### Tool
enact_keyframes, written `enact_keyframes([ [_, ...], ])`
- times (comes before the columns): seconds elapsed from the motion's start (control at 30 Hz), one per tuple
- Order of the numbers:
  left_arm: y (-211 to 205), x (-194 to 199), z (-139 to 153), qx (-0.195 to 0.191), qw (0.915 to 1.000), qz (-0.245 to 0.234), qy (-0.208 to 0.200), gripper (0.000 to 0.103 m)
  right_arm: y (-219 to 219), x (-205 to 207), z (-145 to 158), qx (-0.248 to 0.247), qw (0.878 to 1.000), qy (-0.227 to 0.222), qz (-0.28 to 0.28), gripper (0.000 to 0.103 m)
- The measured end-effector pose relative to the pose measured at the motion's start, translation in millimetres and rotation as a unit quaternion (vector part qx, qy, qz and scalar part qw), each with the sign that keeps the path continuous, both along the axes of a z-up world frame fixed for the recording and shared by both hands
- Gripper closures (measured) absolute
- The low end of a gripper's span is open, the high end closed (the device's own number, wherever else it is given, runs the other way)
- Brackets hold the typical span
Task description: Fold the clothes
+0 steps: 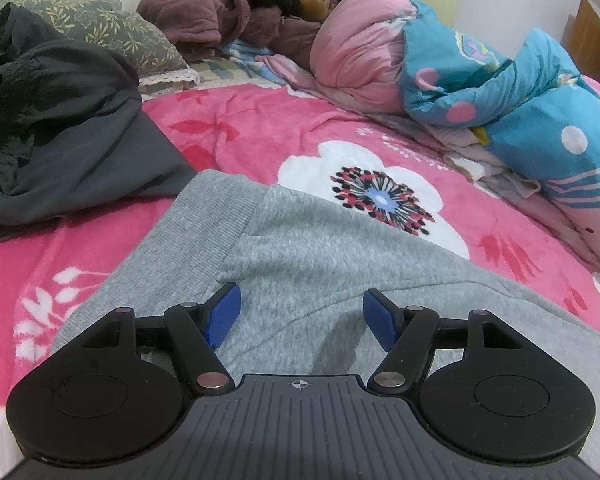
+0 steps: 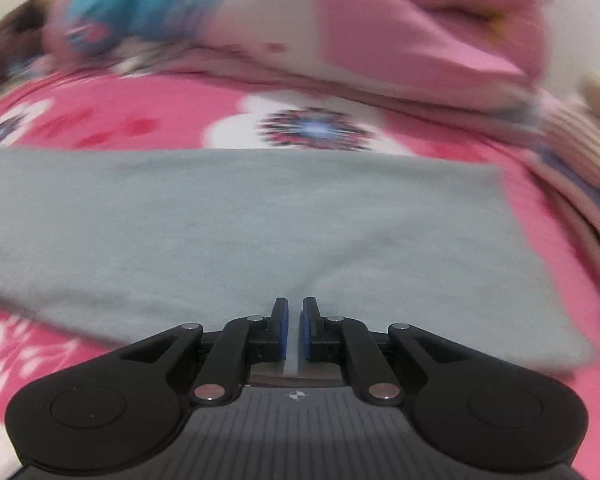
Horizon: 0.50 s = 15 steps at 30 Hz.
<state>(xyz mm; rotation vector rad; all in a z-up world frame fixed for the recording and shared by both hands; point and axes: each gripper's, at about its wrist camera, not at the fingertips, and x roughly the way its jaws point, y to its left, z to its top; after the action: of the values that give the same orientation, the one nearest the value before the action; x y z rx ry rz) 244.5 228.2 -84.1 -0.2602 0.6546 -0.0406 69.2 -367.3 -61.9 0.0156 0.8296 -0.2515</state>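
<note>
Left tool (image 1: 302, 312) released, pitched down, blue pads (image 1: 225, 314) apart over the grey garment (image 1: 300, 248) on the bed (image 1: 240, 132). Right tool (image 2: 294, 330) clenched, angled down; garment spreads just ahead, grasp unclear.

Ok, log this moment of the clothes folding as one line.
stage: folding | item: grey knit garment flat on pink floral blanket | left tool: open above garment | right tool: shut, nothing visibly gripped
</note>
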Motion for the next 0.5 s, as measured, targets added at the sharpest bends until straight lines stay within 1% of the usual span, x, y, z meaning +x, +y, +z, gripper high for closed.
enact_keyframes([
  [0.07,-0.2,-0.7,-0.3,0.003,1.0,-0.001,-0.001,0.034,2.5,10.2,9.1,0.016,0.999,-0.026,0.009,0.096],
  [0.17,-0.3,-1.7,-0.7,0.005,1.0,-0.002,-0.003,0.034,29.1,51.8,9.5,0.014,0.997,-0.049,0.057,0.096],
  [0.23,-0.5,-1.6,-0.6,0.006,1.0,-0.002,-0.003,0.034,38.2,84.4,3.3,0.038,0.995,-0.047,0.081,0.096],
  [0.3,-0.3,-1.6,-0.6,0.004,1.0,-0.002,-0.003,0.034,30.4,112.0,-8.1,0.057,0.995,-0.025,0.072,0.096],
  [0.37,0.2,-1.6,-0.4,0.002,1.0,-0.002,-0.003,0.034,0.6,118.7,-18.8,0.05,0.998,-0.016,0.034,0.098],
  [0.43,0.5,-1.2,-0.3,0.001,1.0,-0.002,-0.003,0.034,-51.1,101.4,-19.7,0.047,0.997,-0.026,-0.046,0.1],
  [0.5,0.6,-0.7,-0.2,0.0,1.0,0.0,-0.002,0.034,-102.9,84.1,-20.6,0.045,0.99,-0.037,-0.126,0.1],
])
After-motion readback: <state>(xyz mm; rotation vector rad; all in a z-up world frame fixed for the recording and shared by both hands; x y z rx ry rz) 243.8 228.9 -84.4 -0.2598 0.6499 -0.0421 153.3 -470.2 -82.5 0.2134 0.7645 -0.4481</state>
